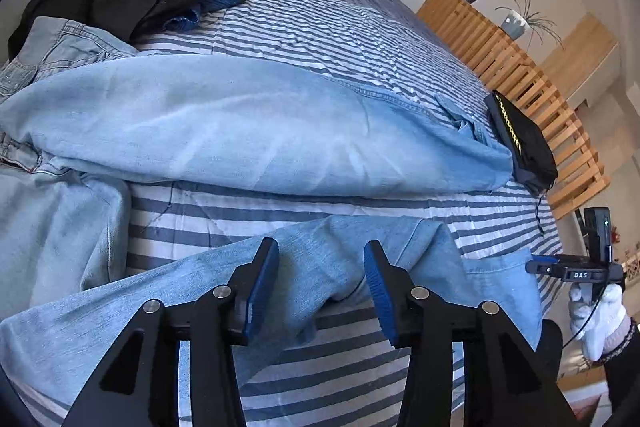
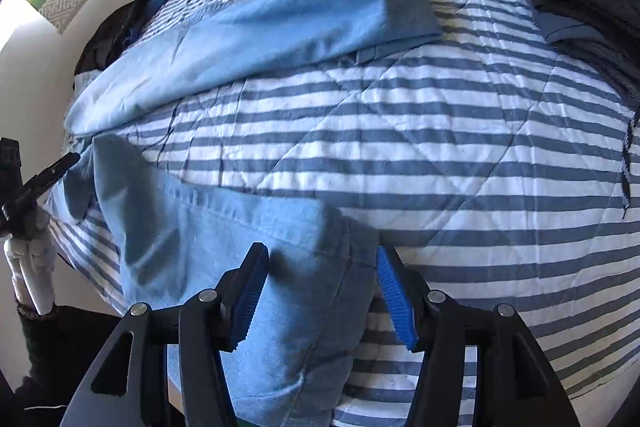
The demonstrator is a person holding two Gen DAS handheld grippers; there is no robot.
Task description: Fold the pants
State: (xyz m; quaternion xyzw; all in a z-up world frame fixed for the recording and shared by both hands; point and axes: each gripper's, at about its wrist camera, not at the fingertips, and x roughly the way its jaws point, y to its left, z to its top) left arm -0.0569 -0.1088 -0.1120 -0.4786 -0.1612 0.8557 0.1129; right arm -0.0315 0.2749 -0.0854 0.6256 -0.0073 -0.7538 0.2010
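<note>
Denim, pale blue, sprawls across the blue-and-white striped quilt (image 2: 460,131): the light blue jeans (image 1: 248,131) lie with legs spread apart. The left gripper (image 1: 321,287) hovers low over the nearer leg, fingers wide apart, holding nothing. The right gripper (image 2: 322,293) straddles that leg's hem, equally spread, gripping nothing. A white-gloved hand (image 1: 598,319) holds the right gripper's handle.

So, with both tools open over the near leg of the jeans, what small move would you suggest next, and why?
Probably close both tools on the near leg. The left tool stands open with the leg's denim between its pads, and the right tool stands open astride the hem end. The far leg lies apart across the striped bedcover, so the near one would need lifting onto it.
</note>
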